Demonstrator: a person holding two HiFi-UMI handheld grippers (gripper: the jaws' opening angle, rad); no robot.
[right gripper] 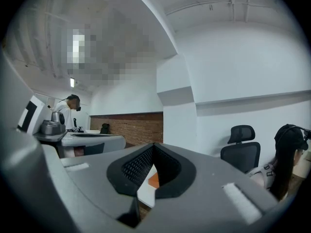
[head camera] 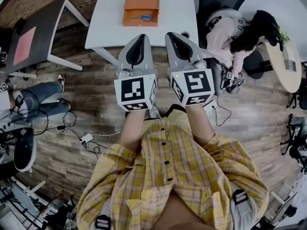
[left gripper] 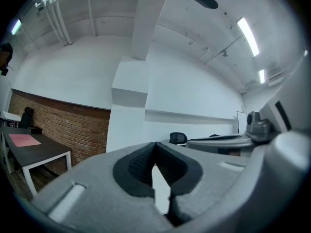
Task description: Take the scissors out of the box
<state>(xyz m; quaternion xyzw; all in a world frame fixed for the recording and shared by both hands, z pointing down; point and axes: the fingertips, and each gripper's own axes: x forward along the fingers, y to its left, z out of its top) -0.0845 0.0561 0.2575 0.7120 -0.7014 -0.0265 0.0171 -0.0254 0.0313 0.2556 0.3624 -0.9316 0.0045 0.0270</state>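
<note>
The left gripper point(head camera: 139, 37) and right gripper point(head camera: 171, 34) are closed and empty. What look like scissors point(head camera: 143, 17) lie in the box point(head camera: 140, 3) on the desk point(head camera: 105, 23).

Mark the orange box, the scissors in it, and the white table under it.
Flat orange cardboard box point(head camera: 139, 4): head view, bare far part of its floor.
Blue-handled scissors point(head camera: 143, 17): head view, near the pivot.
White rectangular table point(head camera: 108, 20): head view, bare top left of the box.
</note>
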